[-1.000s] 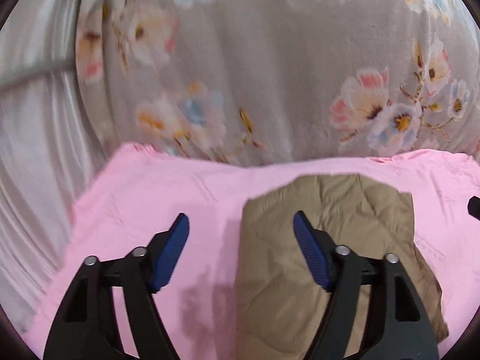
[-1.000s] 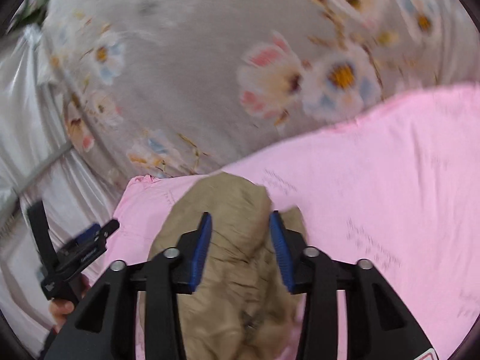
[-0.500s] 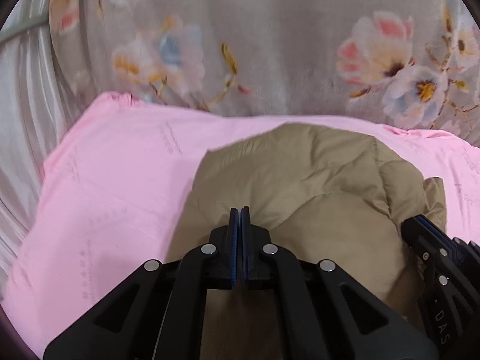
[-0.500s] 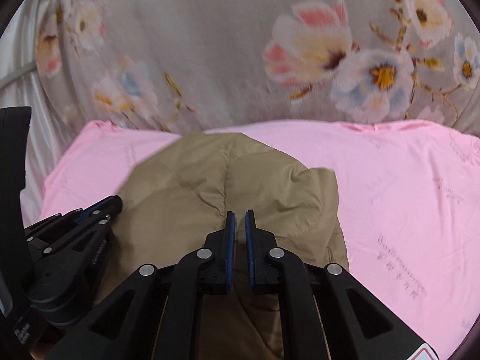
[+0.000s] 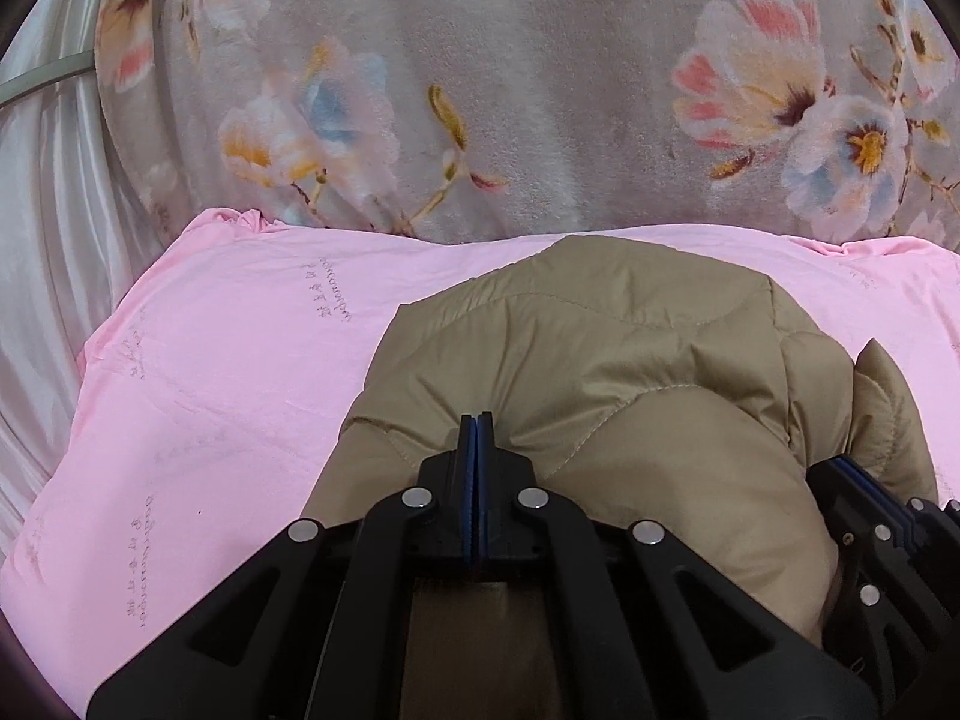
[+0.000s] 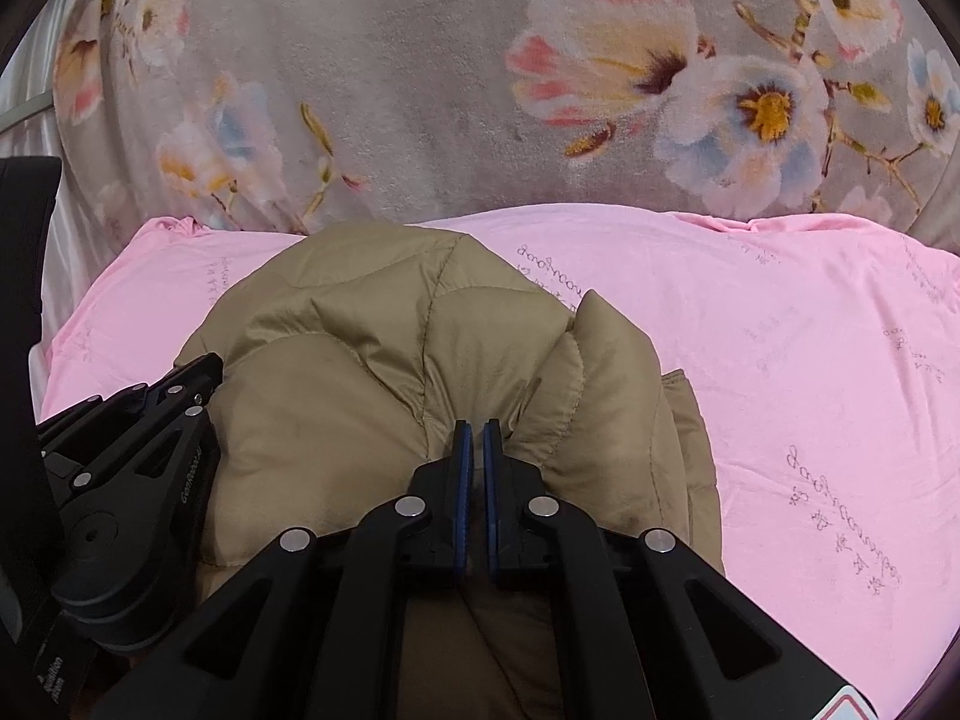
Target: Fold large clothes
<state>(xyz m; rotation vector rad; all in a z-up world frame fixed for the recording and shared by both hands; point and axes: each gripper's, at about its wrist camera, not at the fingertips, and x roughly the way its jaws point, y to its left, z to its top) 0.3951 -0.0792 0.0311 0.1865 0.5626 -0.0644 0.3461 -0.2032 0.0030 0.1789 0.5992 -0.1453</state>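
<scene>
The tan quilted puffer jacket [image 5: 600, 372] lies bunched into a rounded, partly folded bundle on the pink printed sheet [image 5: 228, 360] of the bed, toward the near side, with bare pink to its left and, in the right wrist view, a wide stretch to its right. Its padded panels puff up, with a loose flap standing at the right edge.

Both tools have just changed. The left hand-held gripper [image 5: 476, 420], which stood wide open over the sheet and jacket a second ago, has dropped onto the bundle and clamped together; its blue pads meet with no gap, and the puckered cloth at the tips suggests a pinch of shell fabric is caught. The right hand-held gripper [image 6: 477, 429] has also closed, a thin slit left between its pads, with jacket fabric gathered into creases at the tips.

Judging from this, the two are gripping the near top of the bundle side by side, ready to lift or roll the next fold over.

Beyond the sheet lies a grey plush blanket with pastel flowers [image 5: 540, 90], and a white satin curtain [image 5: 42, 240] hangs at far left.
</scene>
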